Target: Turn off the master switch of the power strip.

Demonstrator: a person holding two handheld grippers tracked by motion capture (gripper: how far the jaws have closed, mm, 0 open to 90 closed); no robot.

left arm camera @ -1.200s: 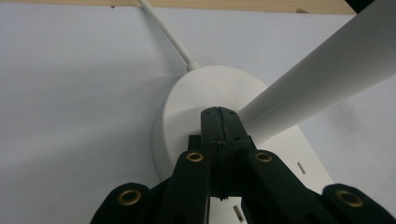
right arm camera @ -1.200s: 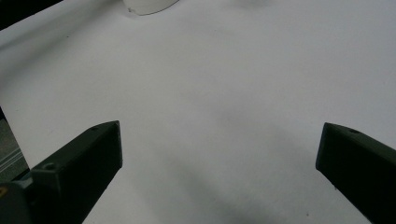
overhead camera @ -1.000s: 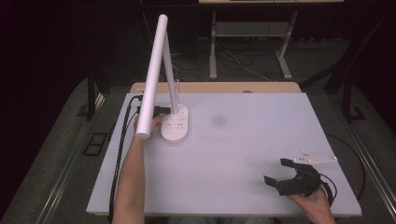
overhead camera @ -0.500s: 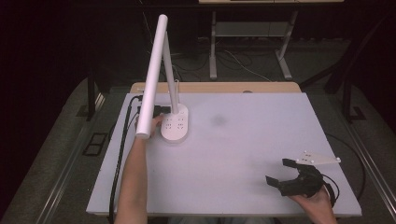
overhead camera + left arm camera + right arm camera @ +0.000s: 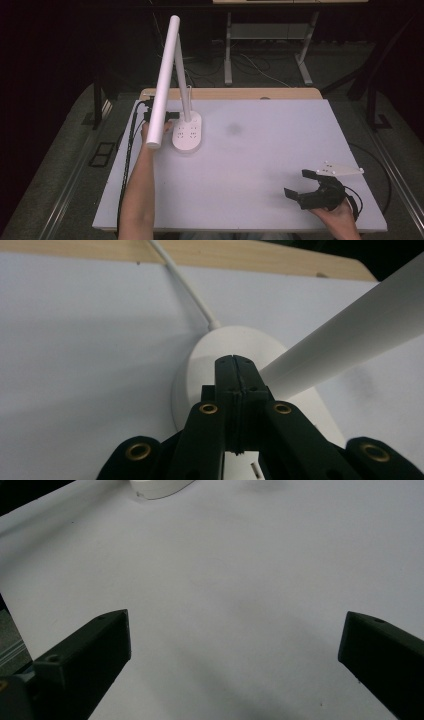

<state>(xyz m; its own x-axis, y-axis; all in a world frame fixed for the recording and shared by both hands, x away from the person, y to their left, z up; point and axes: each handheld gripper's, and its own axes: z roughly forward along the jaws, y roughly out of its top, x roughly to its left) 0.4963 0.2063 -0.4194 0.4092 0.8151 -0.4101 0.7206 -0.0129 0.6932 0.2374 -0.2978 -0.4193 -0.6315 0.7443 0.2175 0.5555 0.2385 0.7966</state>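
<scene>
A white desk lamp stands at the back left of the table, with its oval base (image 5: pixel 188 136) under a long white tube head (image 5: pixel 164 80) that slants towards me. My left gripper (image 5: pixel 171 116) is shut beside the base's left side, partly hidden behind the tube. In the left gripper view the jaws (image 5: pixel 233 365) are pressed together, nothing between them, right over the base (image 5: pixel 200 365), with the tube (image 5: pixel 350 340) to their right. My right gripper (image 5: pixel 297 183) is held open low over the front right of the table, nothing between its jaws (image 5: pixel 235 625).
The white table top (image 5: pixel 260 150) has a wooden strip (image 5: pixel 230 93) along its back edge. A white cord (image 5: pixel 185 285) runs from the lamp base towards the back. Black cables (image 5: pixel 131 150) hang along the left edge. A metal frame (image 5: pixel 270 30) stands behind the table.
</scene>
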